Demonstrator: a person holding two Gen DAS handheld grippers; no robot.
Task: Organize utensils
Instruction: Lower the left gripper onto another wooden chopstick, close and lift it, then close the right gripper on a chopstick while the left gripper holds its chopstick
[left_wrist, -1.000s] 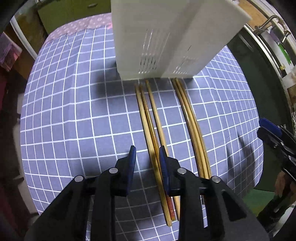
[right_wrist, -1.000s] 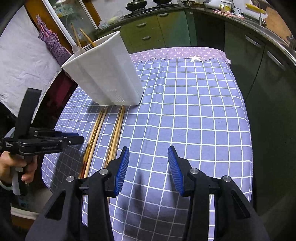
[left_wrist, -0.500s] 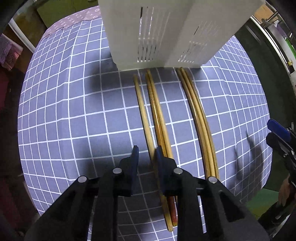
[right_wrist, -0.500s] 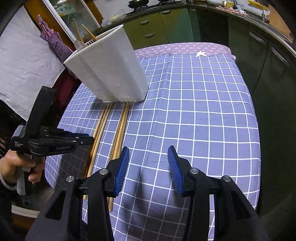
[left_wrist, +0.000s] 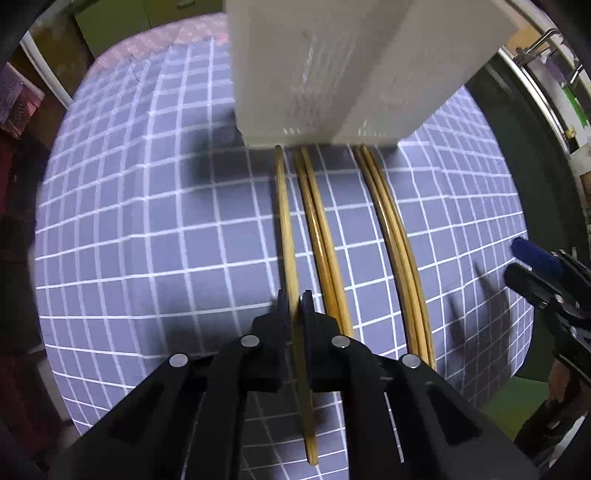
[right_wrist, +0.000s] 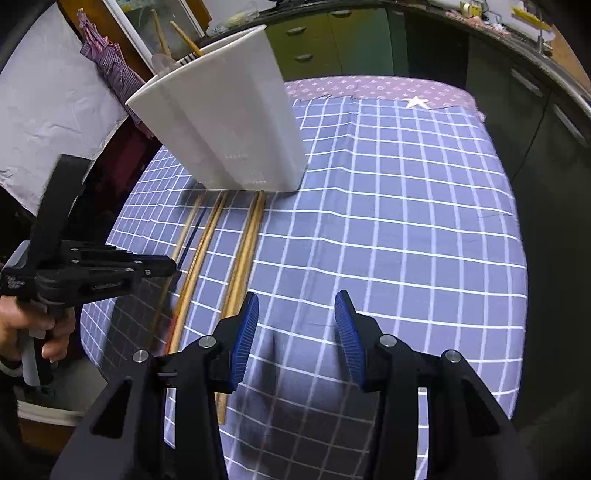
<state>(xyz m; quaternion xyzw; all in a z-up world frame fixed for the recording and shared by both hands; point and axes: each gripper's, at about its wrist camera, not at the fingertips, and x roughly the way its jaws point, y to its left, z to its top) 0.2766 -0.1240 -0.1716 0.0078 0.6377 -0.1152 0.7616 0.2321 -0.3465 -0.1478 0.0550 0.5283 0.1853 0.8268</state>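
Left gripper (left_wrist: 293, 306) has pinched 1 chopstick (left_wrist: 284, 221) between its fingers; right gripper (right_wrist: 295, 325) gapes wide.

A blue checked tablecloth (right_wrist: 406, 229) covers the table; green cabinets (right_wrist: 354, 40) line the wall behind.

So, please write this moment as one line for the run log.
left gripper: shut on leftmost chopstick | right gripper: open, over tablecloth | other chopsticks: on cloth | white holder: upright, two chopsticks inside
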